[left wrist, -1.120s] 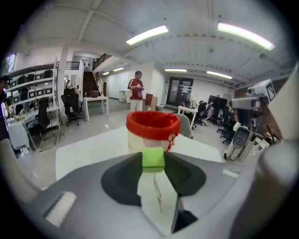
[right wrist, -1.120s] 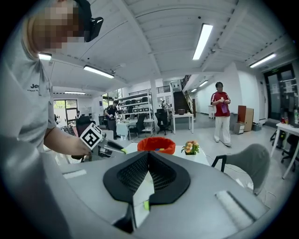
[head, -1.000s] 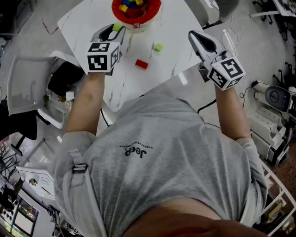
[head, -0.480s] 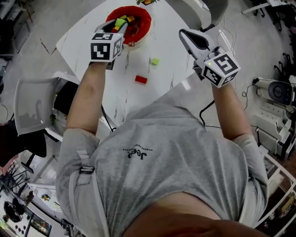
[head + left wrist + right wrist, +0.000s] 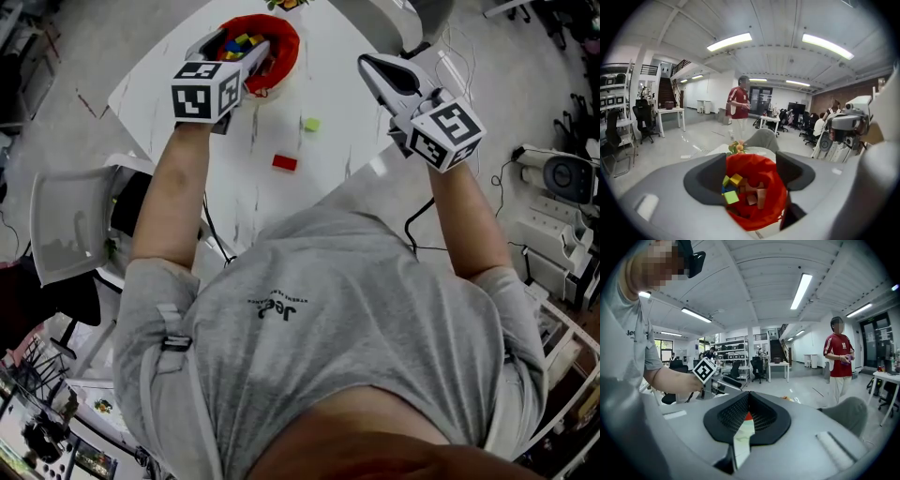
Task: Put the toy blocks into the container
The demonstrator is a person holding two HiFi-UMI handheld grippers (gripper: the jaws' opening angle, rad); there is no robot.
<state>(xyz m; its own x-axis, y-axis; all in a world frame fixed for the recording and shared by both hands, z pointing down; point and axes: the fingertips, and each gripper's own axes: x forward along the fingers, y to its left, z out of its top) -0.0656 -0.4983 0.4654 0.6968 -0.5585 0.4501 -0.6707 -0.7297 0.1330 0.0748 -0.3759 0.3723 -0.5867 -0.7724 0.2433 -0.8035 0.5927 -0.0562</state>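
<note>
A red container with several coloured blocks in it stands at the far side of the white table. My left gripper hovers right over it. Its jaws are opening, and its pads touch nothing. A light green block lies loose on the pile inside the container, below the left gripper. Two blocks lie on the table: a small green one and a red one. My right gripper is shut and empty, held above the table's right edge.
A grey chair stands left of the table. Beyond the container lies a small bunch of toy flowers. A person in a red shirt stands far off in the room. Cables and a power strip lie on the floor to the right.
My left gripper carried the light green block forward to the red container, then opened its jaws. The block now lies among the others inside. The right gripper drifted slightly left.
</note>
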